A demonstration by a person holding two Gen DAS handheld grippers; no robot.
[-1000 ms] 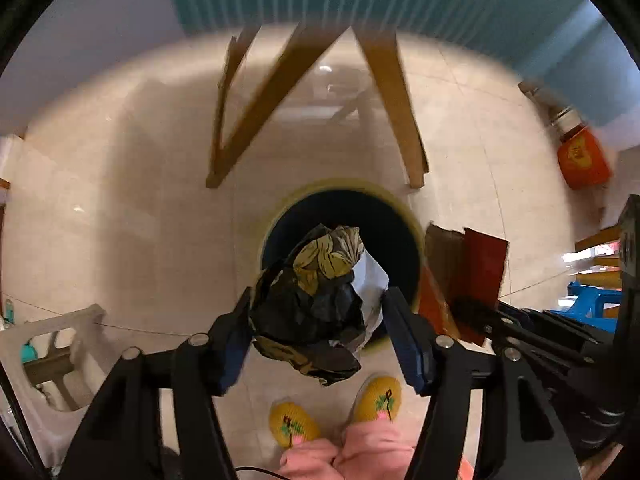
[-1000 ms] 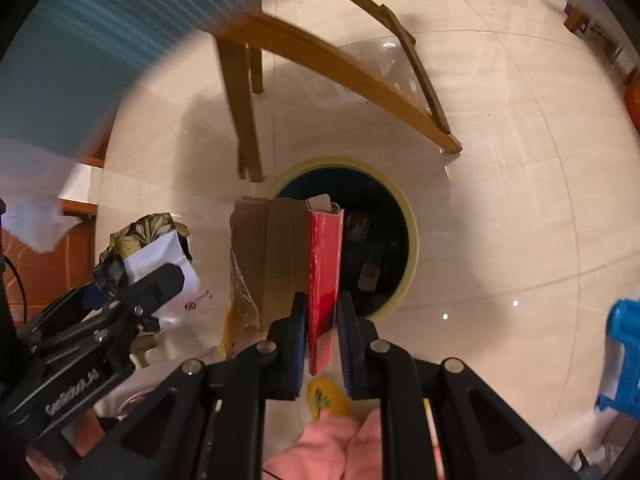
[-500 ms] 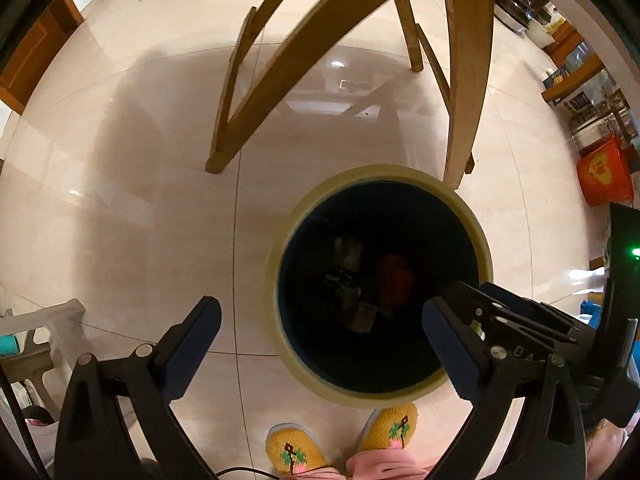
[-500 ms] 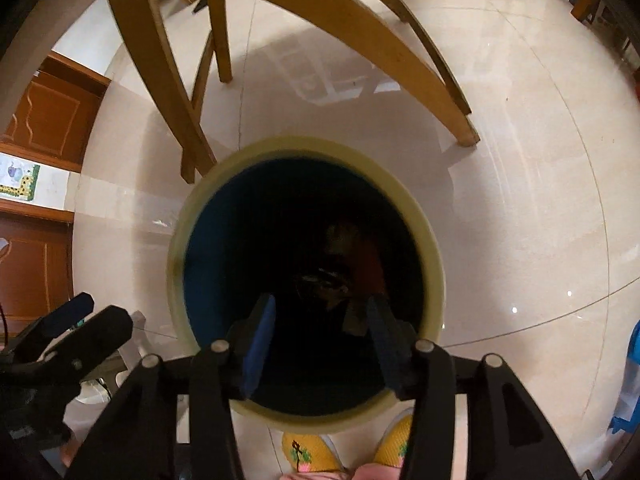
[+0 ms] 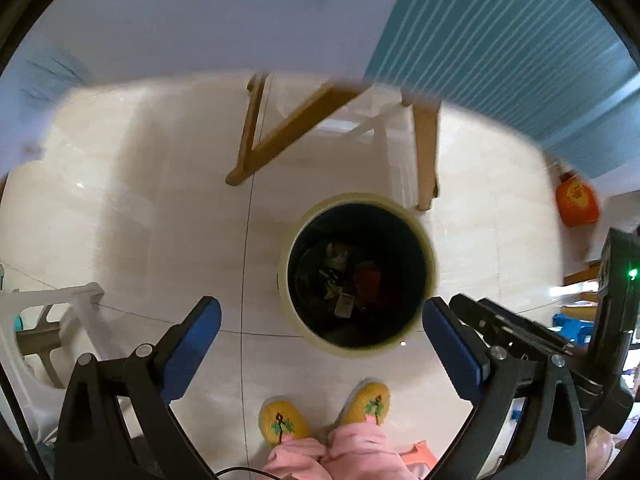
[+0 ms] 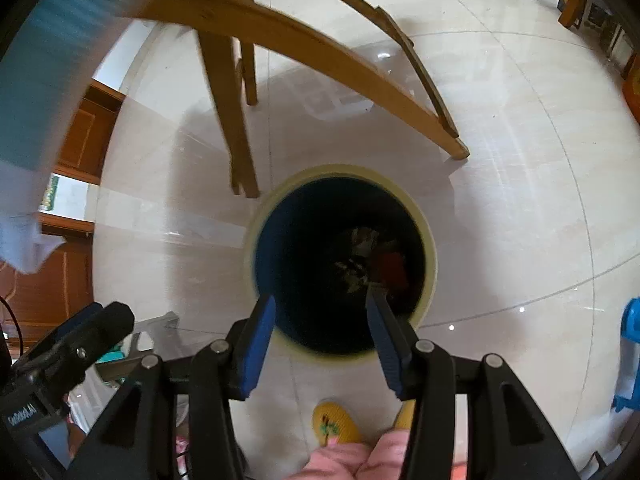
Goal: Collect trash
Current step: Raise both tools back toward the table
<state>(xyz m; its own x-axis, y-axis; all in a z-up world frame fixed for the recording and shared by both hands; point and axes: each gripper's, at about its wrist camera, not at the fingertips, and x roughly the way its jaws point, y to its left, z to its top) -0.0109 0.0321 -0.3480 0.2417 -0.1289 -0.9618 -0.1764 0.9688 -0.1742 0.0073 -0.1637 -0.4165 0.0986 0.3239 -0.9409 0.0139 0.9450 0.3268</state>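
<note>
Both claws hang released and empty: left claw (image 5: 320, 344), right claw (image 6: 320, 332). Below them, dropped trash (image 5: 352, 280) lies inside the bin (image 5: 430, 252). Drop step looks finished; next means finding more litter.

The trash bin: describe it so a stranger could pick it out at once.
Start at the wooden table legs on the pale tiled floor. Just in front of them, ahead of the yellow slippers, stands the trash bin. It is the only round thing there: cream rim, dark inside, trash at the bottom.
</note>
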